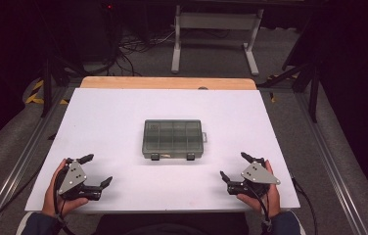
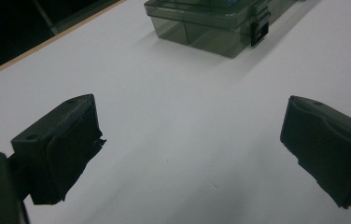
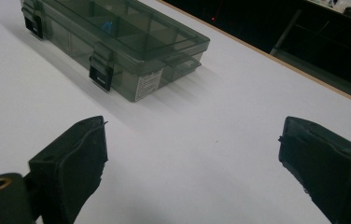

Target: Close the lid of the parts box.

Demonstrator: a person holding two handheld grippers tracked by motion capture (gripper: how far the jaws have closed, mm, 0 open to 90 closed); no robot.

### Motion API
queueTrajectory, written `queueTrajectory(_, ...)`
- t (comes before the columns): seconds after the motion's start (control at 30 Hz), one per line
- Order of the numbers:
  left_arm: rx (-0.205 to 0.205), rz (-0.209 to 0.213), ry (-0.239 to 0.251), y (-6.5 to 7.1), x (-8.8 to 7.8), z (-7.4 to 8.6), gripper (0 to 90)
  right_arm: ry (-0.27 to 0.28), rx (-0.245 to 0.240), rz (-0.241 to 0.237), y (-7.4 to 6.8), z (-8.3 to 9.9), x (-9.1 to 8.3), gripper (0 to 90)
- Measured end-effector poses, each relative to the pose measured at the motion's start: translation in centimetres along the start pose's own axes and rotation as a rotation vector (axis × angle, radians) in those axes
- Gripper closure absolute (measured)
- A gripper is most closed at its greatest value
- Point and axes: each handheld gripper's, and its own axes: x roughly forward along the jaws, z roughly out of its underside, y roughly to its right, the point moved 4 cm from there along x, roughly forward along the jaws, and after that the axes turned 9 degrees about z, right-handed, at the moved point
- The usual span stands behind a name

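A smoky-grey plastic compartment box [image 1: 173,138] lies shut in the middle of the white table [image 1: 123,112], its two black latches facing the person. My left gripper [image 1: 97,170] rests near the front left edge, open, nothing between its jaws. My right gripper [image 1: 235,166] rests near the front right edge, open and empty too. In the left gripper view the box [image 2: 211,21] is ahead and to the right of my left gripper [image 2: 190,140]. In the right gripper view the box [image 3: 117,44] lies ahead and to the left of my right gripper [image 3: 192,161], with a small blue item inside one compartment.
A wooden strip [image 1: 167,82] shows along the table's far edge. Beyond it stand a white metal frame [image 1: 216,34] and cables on the floor [image 1: 138,46]. Metal rails [image 1: 329,161] run along both sides of the table.
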Motion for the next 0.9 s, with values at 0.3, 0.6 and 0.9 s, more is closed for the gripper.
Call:
queueTrajectory(0.3,0.000,0.021,0.005,0.23,0.06,0.07,5.1,0.024,0.001,0.010,-0.23,-0.45,-0.08,8.7)
queueTrajectory(0.6,0.012,0.027,-0.009,0.42,0.18,0.12,5.0,0.028,-0.004,0.007,-0.36,-0.57,-0.02,8.7)
queueTrajectory(0.9,0.019,0.032,-0.012,0.45,0.26,0.11,5.1,0.027,-0.006,0.012,-0.29,-0.54,-0.07,8.7)
